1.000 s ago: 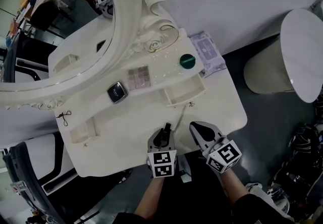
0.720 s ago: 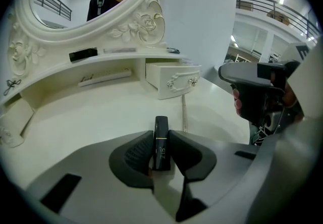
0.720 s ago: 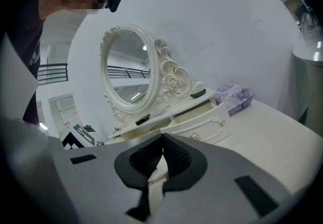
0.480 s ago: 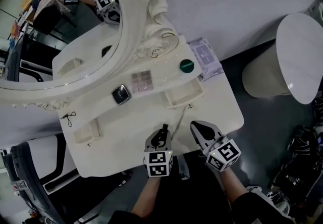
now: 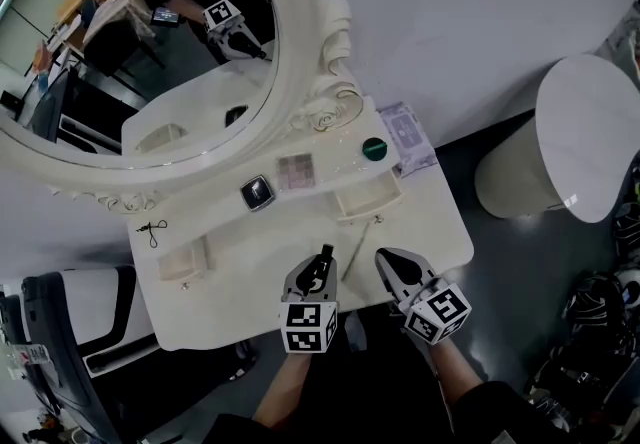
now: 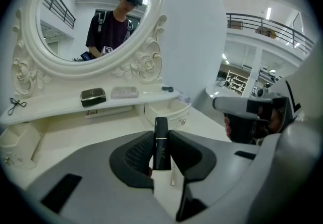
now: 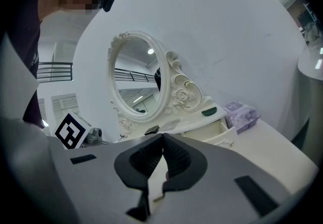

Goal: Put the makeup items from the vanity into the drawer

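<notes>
My left gripper (image 5: 318,274) (image 6: 160,133) hovers over the front of the white vanity (image 5: 250,272). Its jaws have just been closing and now pinch a black lipstick tube (image 5: 324,259) (image 6: 161,150), which stands upright between the pads. To its right my right gripper (image 5: 384,259) (image 7: 163,136) is shut with nothing in it. The right-hand drawer (image 5: 368,197) (image 6: 164,112) stands open. On the shelf behind it lie a black compact (image 5: 257,193) (image 6: 93,96), an eyeshadow palette (image 5: 296,170) (image 6: 124,92) and a green round item (image 5: 374,148) (image 7: 209,112).
A thin pale stick (image 5: 350,257) lies on the tabletop between the grippers. A purple wipes pack (image 5: 407,137) sits at the vanity's right end, a small black curler (image 5: 152,229) at the left, above a second open drawer (image 5: 187,257). An oval mirror (image 5: 150,52) rises behind. A white round stool (image 5: 585,132) stands to the right.
Both grippers have come up off the tabletop, the left one bringing the black tube with it. Its jaws have narrowed onto the tube. The head view now takes in more of the mirror.
</notes>
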{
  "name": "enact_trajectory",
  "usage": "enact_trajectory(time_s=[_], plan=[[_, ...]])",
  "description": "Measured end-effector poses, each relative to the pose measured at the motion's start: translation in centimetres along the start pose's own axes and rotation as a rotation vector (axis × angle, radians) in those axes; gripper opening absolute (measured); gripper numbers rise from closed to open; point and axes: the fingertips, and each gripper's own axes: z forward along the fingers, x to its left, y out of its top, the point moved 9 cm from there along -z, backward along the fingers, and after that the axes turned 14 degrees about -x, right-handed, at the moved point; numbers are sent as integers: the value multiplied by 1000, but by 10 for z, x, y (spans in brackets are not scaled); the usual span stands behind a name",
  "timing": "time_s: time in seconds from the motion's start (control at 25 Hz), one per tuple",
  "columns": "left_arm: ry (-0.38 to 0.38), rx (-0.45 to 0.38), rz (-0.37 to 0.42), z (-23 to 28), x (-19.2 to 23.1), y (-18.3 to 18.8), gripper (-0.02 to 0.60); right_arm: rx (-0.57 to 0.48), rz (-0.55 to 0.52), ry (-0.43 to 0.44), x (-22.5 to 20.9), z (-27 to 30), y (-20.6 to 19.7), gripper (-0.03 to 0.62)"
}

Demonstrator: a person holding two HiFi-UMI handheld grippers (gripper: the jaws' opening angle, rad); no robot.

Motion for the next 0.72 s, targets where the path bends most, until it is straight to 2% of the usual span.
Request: enact_trajectory(time_s=[0.44, 0.72], plan=[[-101, -200, 9, -34, -9, 57, 103, -101, -51, -38, 29, -4, 32, 23], [-127, -242, 18, -48, -2, 62, 103, -142, -69, -68, 44, -8, 34, 23]])
